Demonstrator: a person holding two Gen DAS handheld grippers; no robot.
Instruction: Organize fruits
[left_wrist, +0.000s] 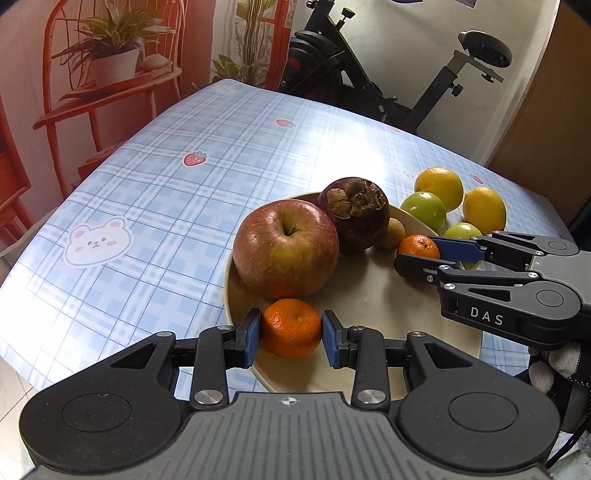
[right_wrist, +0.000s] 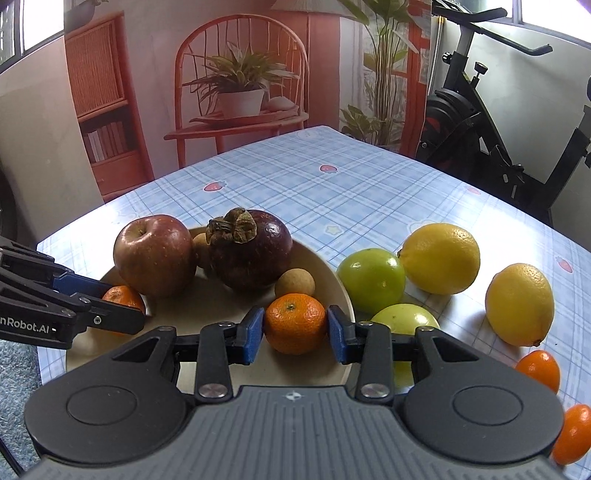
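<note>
The surface (right_wrist: 332, 192), covered in blue plaid cloth, carries a round cream plate (left_wrist: 369, 302). On the plate sit a large red apple (left_wrist: 286, 249), a dark purple mangosteen (left_wrist: 356, 214) just behind it, and a small tan longan (right_wrist: 294, 282). Right of the plate lie two yellow lemons (right_wrist: 439, 258) and two green fruits (right_wrist: 371, 280). The left gripper (left_wrist: 291, 334) has its fingers clamped on a small orange mandarin (left_wrist: 291, 328) at the plate's near edge; the right gripper (right_wrist: 295, 328) grips another mandarin (right_wrist: 295, 323) at the plate's right.

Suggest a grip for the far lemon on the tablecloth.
Grip the lemon across its short middle, coming from above. Its nub points toward the green fruit beside it, so place the fingers on the near and far flanks, which look open.
</note>
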